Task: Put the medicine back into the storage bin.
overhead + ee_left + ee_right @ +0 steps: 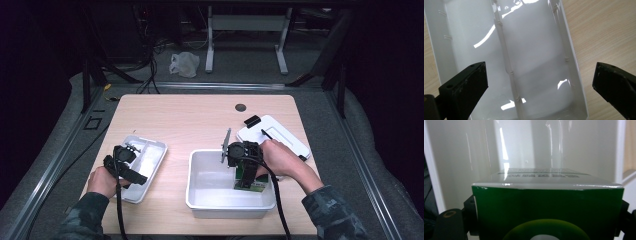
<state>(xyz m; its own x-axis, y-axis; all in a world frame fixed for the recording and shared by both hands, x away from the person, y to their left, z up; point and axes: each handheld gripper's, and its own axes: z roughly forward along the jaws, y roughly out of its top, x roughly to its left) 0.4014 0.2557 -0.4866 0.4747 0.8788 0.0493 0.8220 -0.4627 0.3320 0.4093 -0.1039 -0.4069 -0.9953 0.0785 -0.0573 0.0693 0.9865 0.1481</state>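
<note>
— Meanwhile, at the bench's left edge: what is the left gripper doing?

— It hovers over the shallow divided tray, tilted forward and down, jaws spread wide with nothing between them. In the left gripper view both black jaws frame the tray's centre rib, which runs away from the camera; both compartments look bare.

— And towards the right?

— The right gripper reaches down into the deep white bin near the bench's front edge, at the bin's right-hand wall, clamped on a green carton. The right gripper view has the green carton squarely between the jaws, its grey printed top facing the bin's far wall.

— Which hand is nearer the carton?

— The right one, wrist bent downward; the left is well apart. Any coming move looks likely to turn on that grip: the carton sits directly ahead of the jaws, low inside the bin. A white lid lies just behind.
</note>
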